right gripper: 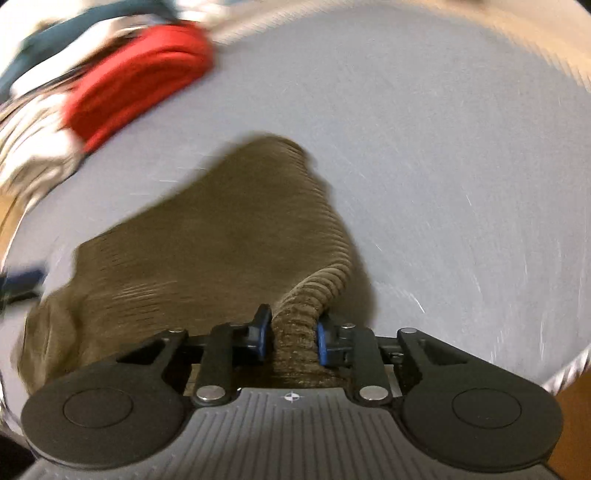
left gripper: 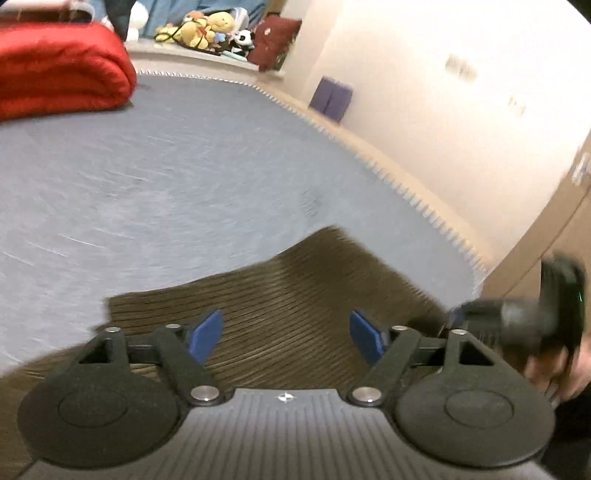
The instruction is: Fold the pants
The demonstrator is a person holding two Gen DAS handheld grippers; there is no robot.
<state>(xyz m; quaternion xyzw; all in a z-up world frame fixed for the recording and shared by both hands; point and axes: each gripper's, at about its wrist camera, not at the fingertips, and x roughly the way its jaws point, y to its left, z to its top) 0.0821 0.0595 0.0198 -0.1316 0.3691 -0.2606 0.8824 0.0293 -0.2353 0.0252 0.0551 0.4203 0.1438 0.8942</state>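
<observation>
Brown corduroy pants (left gripper: 288, 295) lie on a grey bed sheet (left gripper: 166, 177). In the left wrist view my left gripper (left gripper: 286, 338) hangs open just above the cloth, its blue pads (left gripper: 207, 336) wide apart with nothing between them. At that view's right edge the other gripper (left gripper: 517, 321) shows as a dark blur with a hand behind it. In the right wrist view my right gripper (right gripper: 291, 336) is shut on a bunched fold of the pants (right gripper: 229, 236), and a ridge of cloth rises from the bed into its pads.
A folded red blanket (left gripper: 59, 70) lies at the far left of the bed. Plush toys (left gripper: 207, 29) and a dark red cushion (left gripper: 273, 40) sit on a ledge beyond. A cream wall (left gripper: 443, 92) and a wooden panel (left gripper: 546, 236) border the bed's right side.
</observation>
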